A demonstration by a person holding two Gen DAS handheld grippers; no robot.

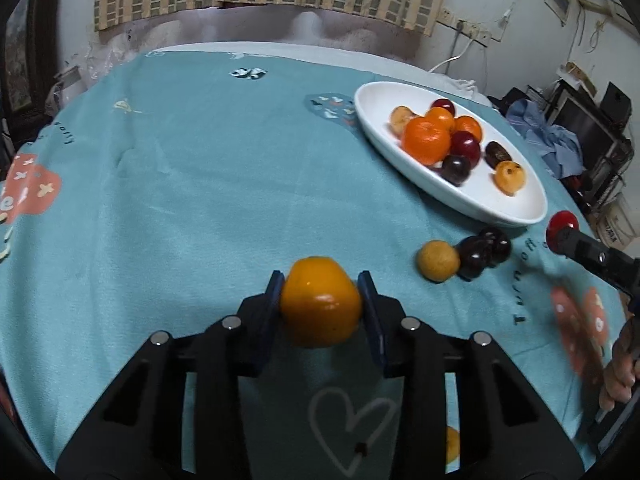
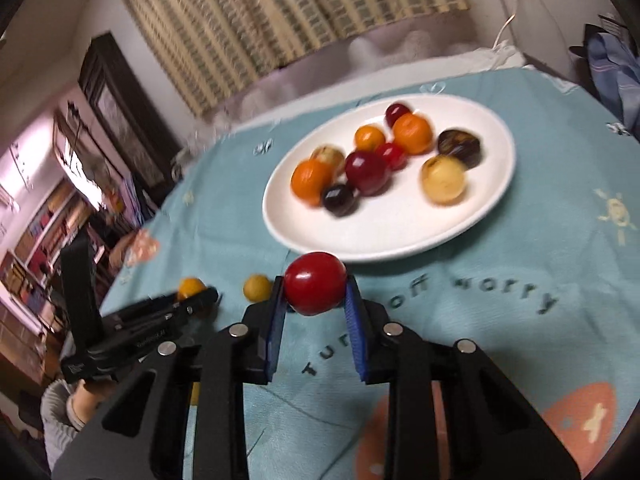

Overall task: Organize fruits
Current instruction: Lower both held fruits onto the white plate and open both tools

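Plate (image 1: 472, 204) at 2 o'clock holds approx. nine fruits. Left hand-held gripper (image 1: 321, 300) clamps an orange (image 1: 320, 300), right hand-held gripper (image 2: 315, 292) a red fruit (image 2: 315, 288), maybe a plum; three or so wait on the bench (image 1: 180, 200).

Left gripper (image 1: 322, 300): matt black plastic frame, small bright metal pins at joints; blue pads (image 1: 370, 312), ribbed finish.
Orange fruit (image 1: 320, 302) between pads: smooth skin, faint sheen.
Right gripper (image 2: 316, 300): same matt black plastic, blue ribbed pads.
Red fruit (image 2: 315, 283) in it: glossy, smooth.
Tablecloth (image 1: 180, 184): teal woven cloth, matt, soft nap, printed motifs.
Plate (image 1: 516, 208): white, glazed, glossy, probably ceramic.
Dark fruits (image 1: 482, 252) near plate's front edge: shiny skins; yellow fruit (image 1: 438, 261) beside them dull, slightly rough.
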